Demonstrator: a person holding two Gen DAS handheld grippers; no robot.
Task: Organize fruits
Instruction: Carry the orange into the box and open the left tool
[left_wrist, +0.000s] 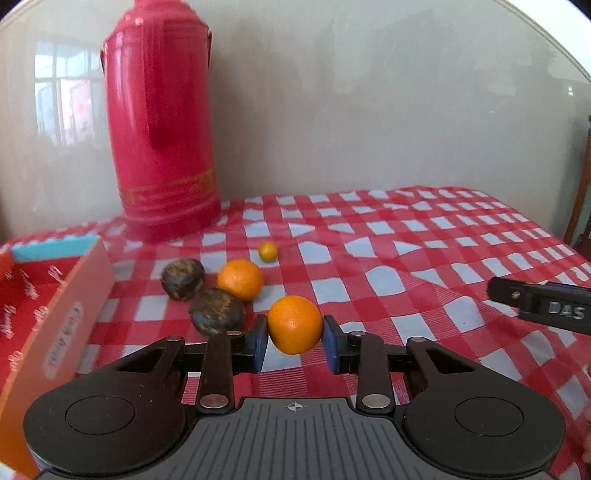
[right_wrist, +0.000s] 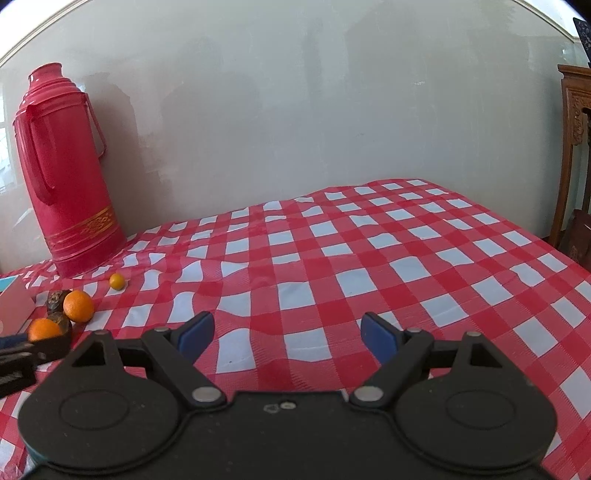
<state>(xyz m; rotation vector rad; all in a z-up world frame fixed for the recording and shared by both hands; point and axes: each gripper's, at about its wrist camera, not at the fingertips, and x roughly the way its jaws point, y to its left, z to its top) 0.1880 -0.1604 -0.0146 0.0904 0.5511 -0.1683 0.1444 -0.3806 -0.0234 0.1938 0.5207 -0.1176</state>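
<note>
Left gripper (left_wrist: 294, 341) clamps 1 round, dimpled orange (left_wrist: 294, 324); right gripper (right_wrist: 288, 338) gapes wide.

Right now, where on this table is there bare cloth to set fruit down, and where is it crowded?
Free: the checked cloth right of the small citrus, out to the far edge, under the open right gripper. Crowded: between the box and thermos, where dark fruits and a loose orange cluster.
</note>
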